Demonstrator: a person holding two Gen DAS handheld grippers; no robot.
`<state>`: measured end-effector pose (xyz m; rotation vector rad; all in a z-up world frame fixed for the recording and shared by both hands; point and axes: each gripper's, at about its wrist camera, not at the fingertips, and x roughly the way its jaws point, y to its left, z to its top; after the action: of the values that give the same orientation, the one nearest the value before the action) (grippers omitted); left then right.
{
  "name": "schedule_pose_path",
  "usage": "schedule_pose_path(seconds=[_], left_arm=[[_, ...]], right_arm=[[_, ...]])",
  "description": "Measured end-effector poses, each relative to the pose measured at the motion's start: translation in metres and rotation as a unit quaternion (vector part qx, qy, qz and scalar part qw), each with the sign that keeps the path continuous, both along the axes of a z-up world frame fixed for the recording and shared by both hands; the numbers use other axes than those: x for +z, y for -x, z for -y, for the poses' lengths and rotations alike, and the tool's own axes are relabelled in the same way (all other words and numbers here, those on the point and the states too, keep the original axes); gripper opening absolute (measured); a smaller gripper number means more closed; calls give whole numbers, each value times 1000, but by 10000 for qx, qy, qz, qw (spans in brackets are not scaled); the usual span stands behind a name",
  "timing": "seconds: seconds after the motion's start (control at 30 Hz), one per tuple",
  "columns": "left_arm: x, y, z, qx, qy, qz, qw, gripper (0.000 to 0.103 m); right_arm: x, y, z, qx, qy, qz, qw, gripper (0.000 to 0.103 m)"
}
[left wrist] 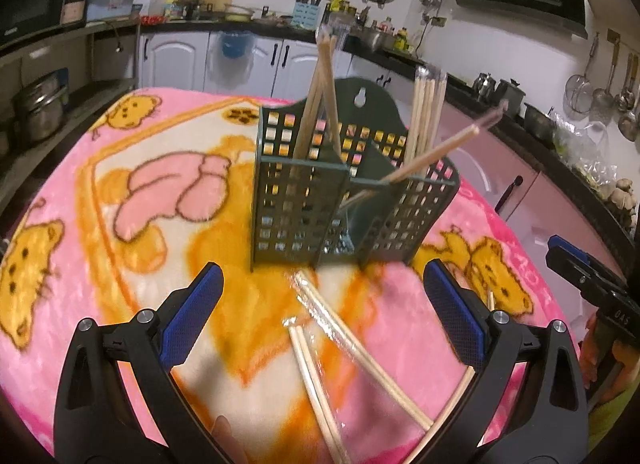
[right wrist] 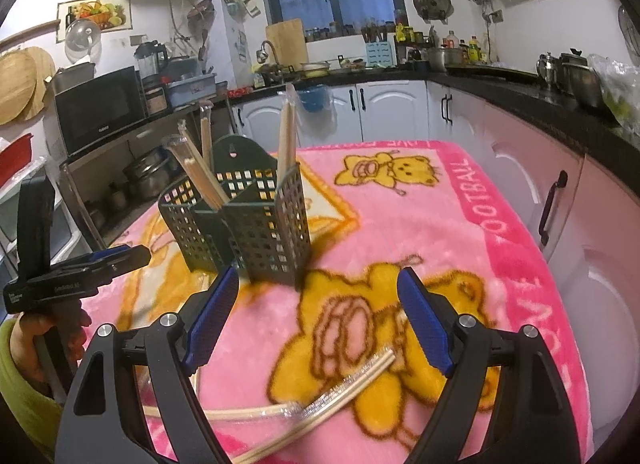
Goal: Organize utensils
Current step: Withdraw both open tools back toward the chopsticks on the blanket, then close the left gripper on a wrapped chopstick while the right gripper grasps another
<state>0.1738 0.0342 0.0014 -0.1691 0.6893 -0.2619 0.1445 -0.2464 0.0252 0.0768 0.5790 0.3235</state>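
Note:
A dark green perforated utensil holder (left wrist: 344,200) stands upright on the pink cartoon blanket, with several wooden chopsticks leaning in its compartments. Loose chopsticks in clear wrappers (left wrist: 340,328) lie on the blanket just in front of it. My left gripper (left wrist: 322,276) hovers over them, open, with nothing between its blue pads. In the right wrist view the holder (right wrist: 248,224) is ahead to the left and the wrapped chopsticks (right wrist: 344,384) lie low between the fingers. My right gripper (right wrist: 320,280) is open and holds nothing. The left gripper (right wrist: 132,254) shows at the left edge, held by a hand (right wrist: 36,336).
The blanket (right wrist: 500,224) covers a table and drops off at its right edge. Kitchen counters and white cabinets (right wrist: 384,108) run behind, with a microwave (right wrist: 100,108) and pots on shelves at the left. The right gripper (left wrist: 560,252) shows at the right edge of the left wrist view.

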Motion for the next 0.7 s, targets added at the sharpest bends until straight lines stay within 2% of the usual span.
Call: schedule_pose_path(seconds=[0.5,0.63,0.7], left_arm=[[-39,-29,14,-345,281,-825,9956,80],[-45,-43,16,-321,287,-986,9942,71],[-48,-48,17,-308,273,-1044,9937,71]], right_arm=[[-44,-9,13,-129,97,-820,9965,79],[-55,-18,20,-197,-4,-1120,9935,78],[-62,-24,22,-221,-98,-1324,9909,72]])
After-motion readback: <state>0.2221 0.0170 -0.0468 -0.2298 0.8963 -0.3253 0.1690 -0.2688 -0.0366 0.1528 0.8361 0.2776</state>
